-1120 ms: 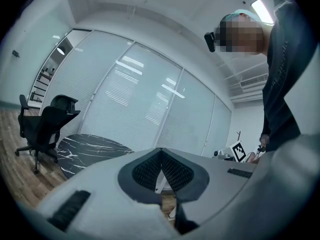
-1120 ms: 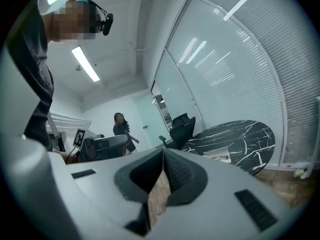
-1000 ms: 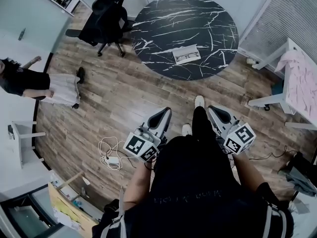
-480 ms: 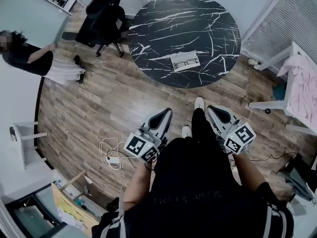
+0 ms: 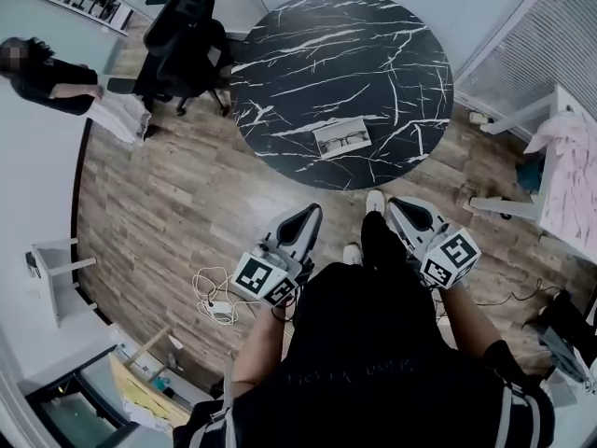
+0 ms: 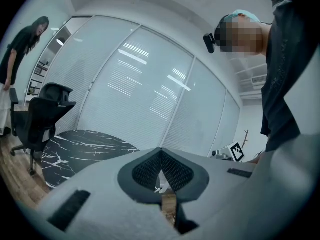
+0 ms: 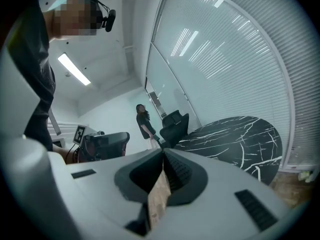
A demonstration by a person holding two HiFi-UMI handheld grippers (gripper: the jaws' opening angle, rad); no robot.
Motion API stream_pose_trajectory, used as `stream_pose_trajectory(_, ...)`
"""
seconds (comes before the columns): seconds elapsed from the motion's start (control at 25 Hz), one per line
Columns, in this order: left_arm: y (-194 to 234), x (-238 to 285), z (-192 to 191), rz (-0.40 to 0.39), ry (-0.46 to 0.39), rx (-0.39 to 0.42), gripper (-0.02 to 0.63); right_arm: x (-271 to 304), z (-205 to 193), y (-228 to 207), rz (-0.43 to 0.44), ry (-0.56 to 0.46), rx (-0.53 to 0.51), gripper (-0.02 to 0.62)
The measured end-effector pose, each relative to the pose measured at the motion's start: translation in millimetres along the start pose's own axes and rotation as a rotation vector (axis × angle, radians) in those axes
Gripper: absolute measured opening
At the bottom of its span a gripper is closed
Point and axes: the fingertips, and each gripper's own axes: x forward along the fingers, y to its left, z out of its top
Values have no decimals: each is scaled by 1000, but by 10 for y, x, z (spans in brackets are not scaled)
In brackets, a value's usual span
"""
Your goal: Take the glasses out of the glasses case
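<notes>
An open white glasses case (image 5: pixel 341 137) with dark glasses inside lies near the front edge of the round black marble table (image 5: pixel 308 45). I stand a step back from it. My left gripper (image 5: pixel 308 215) and right gripper (image 5: pixel 399 205) are held low in front of my body, well short of the table. Both are shut with nothing between their pads. The left gripper (image 6: pixel 160 154) shows its jaws touching at the tips, with the marble table (image 6: pixel 75 146) at left. The right gripper (image 7: pixel 164 153) has its jaws pressed together, and the table (image 7: pixel 235 136) lies to its right.
A black office chair (image 5: pixel 182 35) stands left of the table. A person (image 5: pixel 65 87) stands at far left beside it. White cables and a power strip (image 5: pixel 216 297) lie on the wood floor by my left side. A white desk (image 5: pixel 560 171) with pink cloth is at right.
The table and case have come nearer and shifted slightly left in the head view as I stepped forward. The person at left has moved up toward the chair. Both grippers stay shut.
</notes>
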Motion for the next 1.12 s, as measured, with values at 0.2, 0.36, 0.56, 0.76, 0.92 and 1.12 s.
stream_pose_trajectory(0.2, 204, 222, 115, 26, 1, -3, 18, 202, 148, -255, 18, 16, -6, 31)
stream_pose_trajectory(0.36, 328, 369, 210, 48, -6, -11, 18, 331, 267, -405, 36, 24, -13, 31)
stream_pose_trajectory(0.56, 439, 560, 305, 62, -12, -8, 18, 453, 389, -606, 45, 32, -24, 31)
stream_pose_trajectory(0.76, 518, 714, 343, 87, -15, -7, 18, 540, 443, -779, 68, 56, -47, 31)
stream_pose_trajectory(0.92, 547, 788, 337, 109, -22, -8, 18, 609, 461, -885, 90, 69, -47, 31)
stream_pose_trajectory(1.12, 535, 794, 314, 127, -30, -13, 18, 685, 440, -928, 112, 101, -69, 31)
